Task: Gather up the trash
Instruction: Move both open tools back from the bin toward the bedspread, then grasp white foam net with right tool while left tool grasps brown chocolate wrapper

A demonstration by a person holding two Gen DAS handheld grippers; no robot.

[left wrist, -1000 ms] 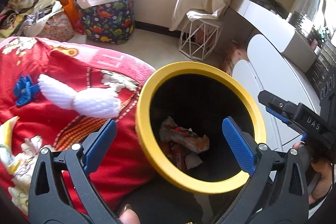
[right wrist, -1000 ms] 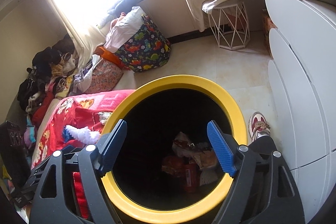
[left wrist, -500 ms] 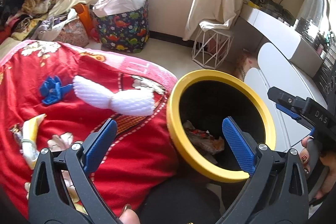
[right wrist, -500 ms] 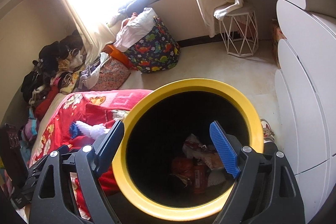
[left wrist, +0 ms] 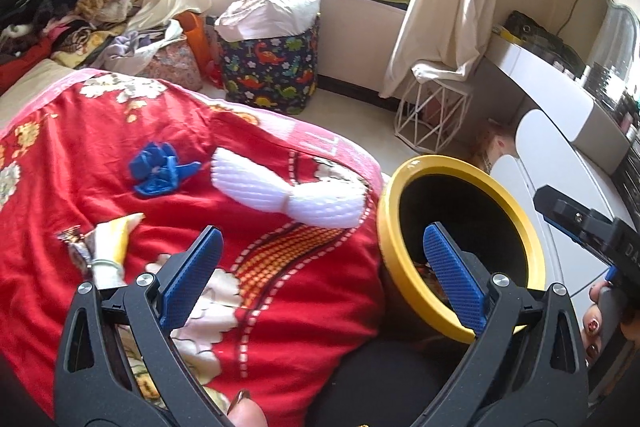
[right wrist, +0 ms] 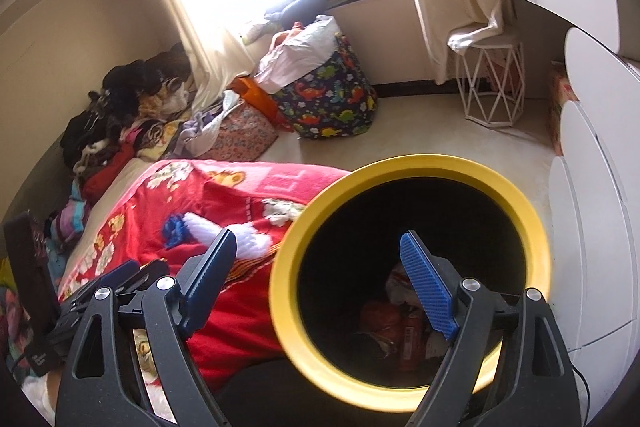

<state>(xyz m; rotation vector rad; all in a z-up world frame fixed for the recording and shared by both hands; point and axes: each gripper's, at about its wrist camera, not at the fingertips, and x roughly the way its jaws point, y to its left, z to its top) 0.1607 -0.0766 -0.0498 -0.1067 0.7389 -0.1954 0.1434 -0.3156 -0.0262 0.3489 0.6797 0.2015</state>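
Both views have swung leftward off the yellow-rimmed black bin [left wrist: 460, 247] and onto the red flowered blanket [left wrist: 280, 307], so the bin now sits at the right of the left wrist view instead of filling it. Wrappers already lie in its bottom. The left gripper [left wrist: 320, 275] hangs over the blanket with its fingers spread and nothing between them. The right gripper [right wrist: 316, 283] straddles the bin's near-left rim; its jaws have just been opening, and they are empty. A drop looks finished and the next pickup is starting. Left on the blanket are a white foam net sleeve [left wrist: 288, 195], a crumpled blue wrapper [left wrist: 160, 175] to its left and a yellow-white wrapper [left wrist: 108, 247] nearer. The foam sleeve lies closest ahead: reaching it means lowering the left gripper and closing gently on its pinched middle.
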